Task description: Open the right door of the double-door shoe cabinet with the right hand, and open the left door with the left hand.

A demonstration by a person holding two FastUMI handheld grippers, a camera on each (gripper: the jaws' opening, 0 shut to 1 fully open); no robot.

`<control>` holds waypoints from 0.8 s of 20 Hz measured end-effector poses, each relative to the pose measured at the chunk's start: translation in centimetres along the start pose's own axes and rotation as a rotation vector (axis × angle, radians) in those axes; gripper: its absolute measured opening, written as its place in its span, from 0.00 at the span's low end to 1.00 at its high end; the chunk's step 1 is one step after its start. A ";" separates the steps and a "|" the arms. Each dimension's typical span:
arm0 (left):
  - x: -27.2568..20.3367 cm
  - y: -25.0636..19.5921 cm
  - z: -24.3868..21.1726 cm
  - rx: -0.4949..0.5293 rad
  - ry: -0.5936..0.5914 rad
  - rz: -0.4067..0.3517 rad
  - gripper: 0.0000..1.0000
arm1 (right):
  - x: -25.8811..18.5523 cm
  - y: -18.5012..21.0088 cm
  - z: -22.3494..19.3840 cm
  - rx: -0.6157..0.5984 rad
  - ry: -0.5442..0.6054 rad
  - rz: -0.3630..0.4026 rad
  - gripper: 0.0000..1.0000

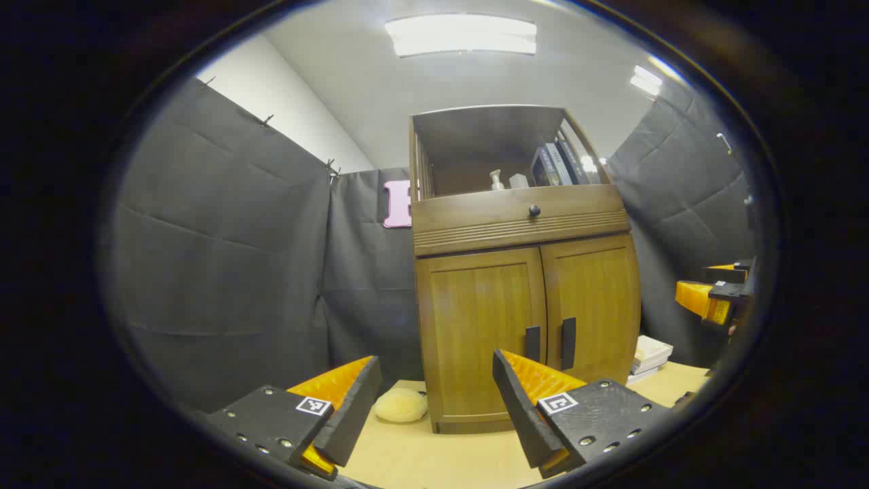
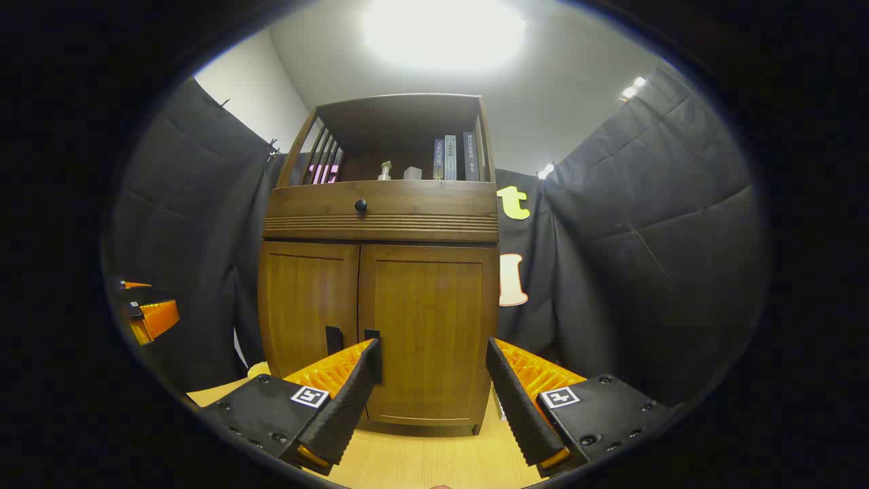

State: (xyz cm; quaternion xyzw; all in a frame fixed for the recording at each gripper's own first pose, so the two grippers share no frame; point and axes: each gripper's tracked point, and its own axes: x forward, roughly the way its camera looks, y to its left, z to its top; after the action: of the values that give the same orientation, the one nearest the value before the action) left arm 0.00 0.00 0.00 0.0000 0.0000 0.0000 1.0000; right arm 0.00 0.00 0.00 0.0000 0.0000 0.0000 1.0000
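A brown wooden shoe cabinet [image 1: 523, 312] [image 2: 380, 305] stands ahead with both doors closed. Its left door [image 1: 482, 326] [image 2: 309, 299] and right door [image 1: 594, 305] [image 2: 428, 326] each carry a dark vertical handle near the middle seam: left handle [image 1: 533, 343] [image 2: 333, 339], right handle [image 1: 568, 343] [image 2: 371, 334]. My left gripper [image 1: 436, 370] is open, short of the left door, holding nothing. My right gripper [image 2: 432, 356] is open in front of the right door, empty. Each view shows the other gripper at its edge: right gripper [image 1: 713, 292], left gripper [image 2: 146, 309].
Above the doors is a drawer with a round black knob [image 1: 534, 210] [image 2: 360, 204] and an open shelf holding books [image 2: 451, 157] and a small bottle [image 1: 497, 180]. A yellow sponge [image 1: 400, 405] lies left of the cabinet, stacked books [image 1: 650, 356] right of it. Black cloth walls surround.
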 end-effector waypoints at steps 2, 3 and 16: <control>0.0 0.0 -0.1 0.002 0.001 -0.001 0.95 | 0.0 0.1 0.0 -0.002 0.002 0.000 0.96; 0.0 0.1 -0.1 0.004 0.001 0.000 0.95 | 0.1 0.1 0.0 -0.002 0.004 0.000 0.96; 0.1 0.2 0.0 0.011 -0.004 0.001 0.95 | 1.0 0.3 -0.3 0.020 0.019 0.000 0.96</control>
State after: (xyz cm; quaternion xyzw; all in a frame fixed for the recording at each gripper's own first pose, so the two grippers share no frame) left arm 0.13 0.20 0.01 0.0056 -0.0020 0.0007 1.0000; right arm 0.96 0.26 -0.25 0.0098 0.0094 0.0002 0.9999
